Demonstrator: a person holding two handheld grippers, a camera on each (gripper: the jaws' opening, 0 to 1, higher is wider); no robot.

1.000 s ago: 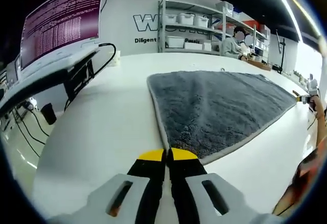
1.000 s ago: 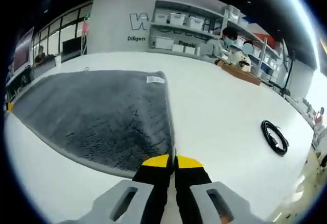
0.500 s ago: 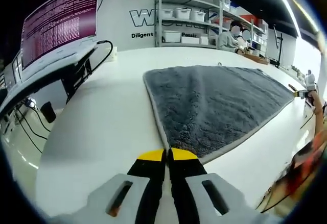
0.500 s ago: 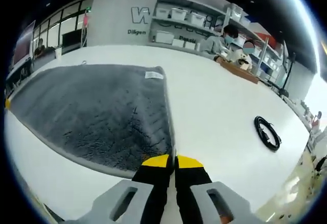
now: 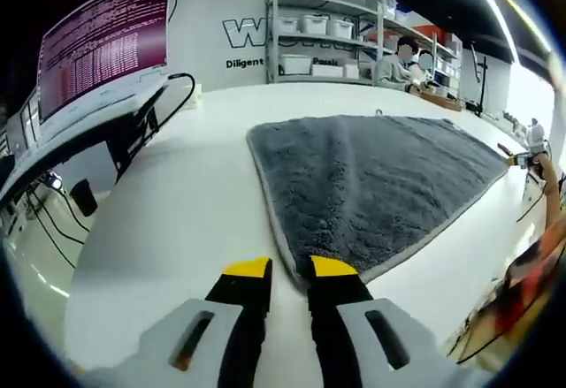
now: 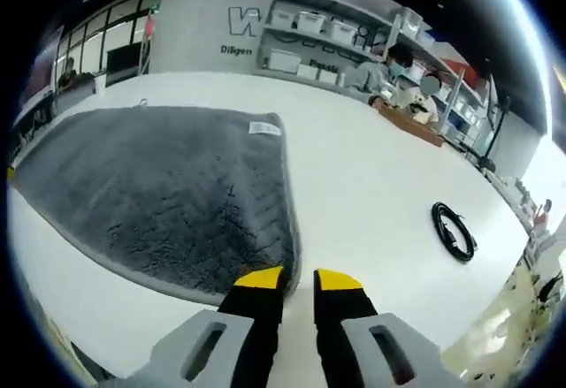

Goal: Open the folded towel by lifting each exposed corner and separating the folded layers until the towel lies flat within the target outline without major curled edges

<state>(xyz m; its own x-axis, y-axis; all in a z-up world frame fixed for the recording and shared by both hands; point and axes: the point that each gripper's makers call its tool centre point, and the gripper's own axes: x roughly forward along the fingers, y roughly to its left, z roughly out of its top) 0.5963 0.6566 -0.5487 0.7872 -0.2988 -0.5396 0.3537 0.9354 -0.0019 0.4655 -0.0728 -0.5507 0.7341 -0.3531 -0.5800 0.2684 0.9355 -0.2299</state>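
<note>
One towel (image 5: 371,176); one coiled cable (image 6: 454,232); one monitor (image 5: 102,39); two tools (image 5: 290,269).

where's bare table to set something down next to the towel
Bare white table lies between the grey towel and the coiled black cable. On the other side, bare table runs from the towel's edge to the monitor and its cables. That corner is crowded.
</note>
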